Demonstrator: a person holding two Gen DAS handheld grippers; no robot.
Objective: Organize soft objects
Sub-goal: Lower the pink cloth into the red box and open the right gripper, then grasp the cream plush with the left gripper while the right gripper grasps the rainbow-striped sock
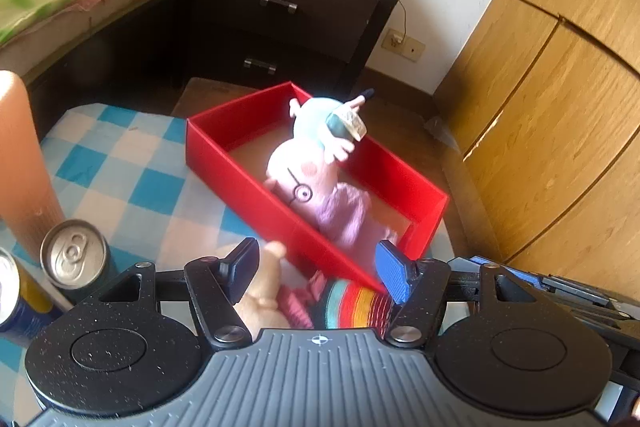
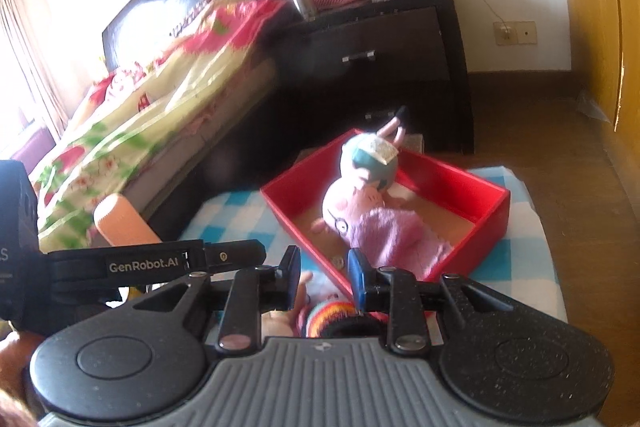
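One red box (image 1: 240, 163) is sitting on the blue-and-white checked cloth (image 1: 120, 171), and one pink pig plush (image 1: 316, 183) is lying inside it, head toward the near wall and legs sticking up toward the far end. A second soft toy, a small doll in a rainbow-striped top (image 1: 352, 303), is lying on the cloth just outside the box's near wall. That makes two soft things in all, one in the box and one out.

Two drink cans are standing at the left edge of the cloth: a silver-topped one (image 1: 74, 255) and a blue-and-yellow one (image 1: 16, 303) touching it. One tall peach-coloured cylinder (image 1: 24, 163) is rising just behind them.

Two grippers are hovering over the doll. The left gripper (image 1: 320, 267) is hanging with its fingers spread wide, the doll lying right beneath the gap and slightly nearer than the tips; the blue pad (image 1: 394, 275) is overlapping the box's near corner in that view. The right gripper (image 2: 324, 277) is holding its fingers apart too, more narrowly, with the doll (image 2: 328, 311) below and between them, nothing pinched. The pig (image 2: 372, 223) is lying beyond both sets of fingertips, in the box (image 2: 492, 211).

One dark nightstand (image 1: 288, 11) is standing behind, beside one bed (image 2: 160, 83).
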